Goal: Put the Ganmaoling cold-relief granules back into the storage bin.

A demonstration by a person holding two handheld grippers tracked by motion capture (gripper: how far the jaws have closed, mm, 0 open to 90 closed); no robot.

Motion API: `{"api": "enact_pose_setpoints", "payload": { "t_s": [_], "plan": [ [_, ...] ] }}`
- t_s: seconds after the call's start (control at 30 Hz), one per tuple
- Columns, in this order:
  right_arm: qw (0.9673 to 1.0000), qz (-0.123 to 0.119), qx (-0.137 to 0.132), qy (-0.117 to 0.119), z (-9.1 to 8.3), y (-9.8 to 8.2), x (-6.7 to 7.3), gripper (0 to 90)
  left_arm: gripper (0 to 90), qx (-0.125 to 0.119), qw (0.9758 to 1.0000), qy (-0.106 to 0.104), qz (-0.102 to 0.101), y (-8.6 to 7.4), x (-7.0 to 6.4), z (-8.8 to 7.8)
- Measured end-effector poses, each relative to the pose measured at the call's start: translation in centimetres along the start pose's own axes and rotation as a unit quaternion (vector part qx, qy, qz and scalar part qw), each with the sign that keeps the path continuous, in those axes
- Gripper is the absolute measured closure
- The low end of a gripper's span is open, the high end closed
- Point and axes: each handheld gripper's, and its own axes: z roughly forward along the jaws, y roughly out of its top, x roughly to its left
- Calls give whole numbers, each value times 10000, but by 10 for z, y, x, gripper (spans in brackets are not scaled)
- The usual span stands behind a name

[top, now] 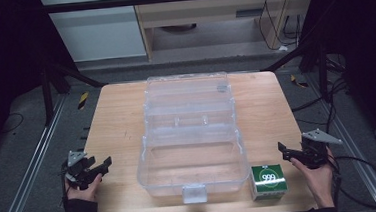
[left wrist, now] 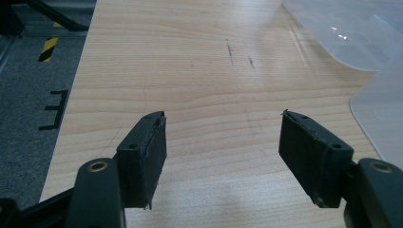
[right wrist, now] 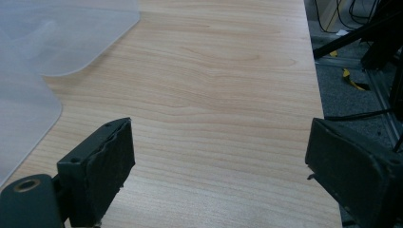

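High view: a clear plastic case (top: 191,151) lies open at the middle of the wooden table (top: 119,121), its hinged lid (top: 187,93) tipped back toward the far edge and its latch (top: 194,192) at the near edge. Base and lid hold nothing. A green box (top: 269,180) marked 999 stands just beside the case's near right corner, close to the table's near edge. The left gripper (top: 100,167) hovers at the near left corner, jaws spread wide on nothing. The right gripper (top: 285,152), at the right edge near the green box, is likewise parted and holds nothing. Grey floor, metal rails (top: 28,172), black cables (top: 366,173) and a pale cabinet (top: 219,13) surround the table.
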Motion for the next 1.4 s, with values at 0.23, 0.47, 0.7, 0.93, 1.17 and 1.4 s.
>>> {"api": "enact_pose_setpoints", "payload": {
  "t_s": [0.23,0.47,0.7,0.93,1.17,1.4],
  "plan": [
    [9994,-281,-181,75,-9,10,4,112,338,81,9999,-28,81,0,-2,0],
    [9976,-488,-390,290,-23,26,12,119,347,221,9995,-22,228,-1,-6,2],
    [9948,-717,-441,565,-36,45,16,101,352,252,9993,-30,260,-1,-8,2],
    [9895,-1127,-300,857,-45,64,21,95,352,281,9991,-30,312,-2,-9,3],
    [9834,-1484,-119,1034,-54,77,27,78,351,343,9987,-53,367,-3,-11,5],
    [9719,-1975,179,1271,-59,83,37,62,348,358,9986,-76,395,-3,-12,5]
  ]
}}
